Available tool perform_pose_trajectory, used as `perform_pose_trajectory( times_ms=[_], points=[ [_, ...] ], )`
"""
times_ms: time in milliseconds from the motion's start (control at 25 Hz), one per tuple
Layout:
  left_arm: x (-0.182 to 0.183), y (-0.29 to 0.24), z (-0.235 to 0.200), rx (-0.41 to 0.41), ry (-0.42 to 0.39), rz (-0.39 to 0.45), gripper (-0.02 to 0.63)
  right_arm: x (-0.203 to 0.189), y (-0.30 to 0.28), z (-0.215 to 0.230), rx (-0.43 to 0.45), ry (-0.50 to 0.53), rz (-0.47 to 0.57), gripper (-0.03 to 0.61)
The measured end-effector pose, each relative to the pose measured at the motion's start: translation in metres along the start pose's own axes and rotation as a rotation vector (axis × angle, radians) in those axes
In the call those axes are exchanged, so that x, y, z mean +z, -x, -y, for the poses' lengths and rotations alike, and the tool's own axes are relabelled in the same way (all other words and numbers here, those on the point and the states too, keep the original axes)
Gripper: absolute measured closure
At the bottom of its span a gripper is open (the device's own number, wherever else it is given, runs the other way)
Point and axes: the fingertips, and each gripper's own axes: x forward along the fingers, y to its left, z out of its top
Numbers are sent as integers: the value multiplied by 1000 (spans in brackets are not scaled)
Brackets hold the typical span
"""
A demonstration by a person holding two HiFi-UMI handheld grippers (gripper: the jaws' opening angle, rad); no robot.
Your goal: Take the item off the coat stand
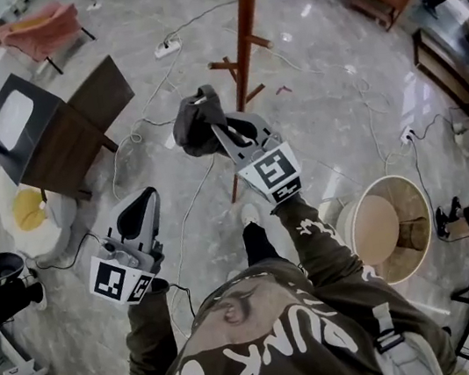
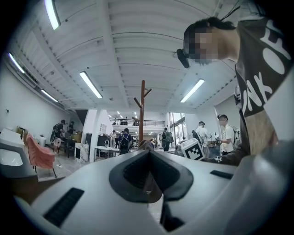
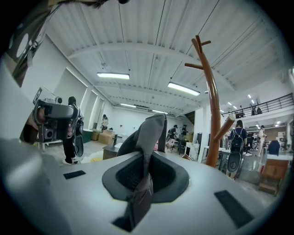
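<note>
Right gripper (image 1: 224, 135) (image 3: 146, 160) has its jaws pressed together on a fold of the dark grey cloth item (image 1: 198, 126) (image 3: 149, 133). The cloth bunches past the jaw tips and stands up above them in the right gripper view. It hangs clear of the coat stand (image 1: 244, 20) (image 3: 212, 105), touching none of the pegs. The stand's brown pole rises just beyond this gripper and a little to its right.

Left gripper (image 1: 149, 196) (image 2: 147, 156) is held lower and to the left of the right one, well apart from the cloth. Its jaws are brought together with nothing between them. In its own view the coat stand (image 2: 142, 105) stands straight ahead in the distance.

White cables (image 1: 179, 227) trail across the marble floor (image 1: 326, 95) under both grippers. A dark brown table (image 1: 73, 129) sits beyond the left gripper, and a pink chair (image 1: 39, 32) (image 2: 39, 153) lies farther off past it. A round pale bin (image 1: 384, 228) stands to the right of the right gripper, near the person's sleeve (image 1: 325, 247).
</note>
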Motion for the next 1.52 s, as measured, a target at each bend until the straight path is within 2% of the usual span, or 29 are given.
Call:
perform_pose_trajectory(
  times_ms=[280, 520, 760, 1040, 1320, 1520],
  points=[
    [17, 62, 27, -47, -2, 36, 609, 33, 76, -54, -76, 3, 27, 546],
    [29, 80, 65, -126, 12, 66, 609, 49, 160, -79, -175, 25, 10, 546],
    [54, 92, 134, -179, 3, 99, 609, 83, 257, -106, -220, 32, 51, 546],
    [65, 101, 181, -172, -15, 106, 609, 97, 301, -122, -202, 58, 115, 546],
    [67, 160, 300, -80, -62, 69, 609, 77, 407, -166, -113, 30, 136, 546],
    [62, 207, 382, -5, -52, 45, 609, 58, 484, -197, -44, 12, 130, 546]
  ],
)
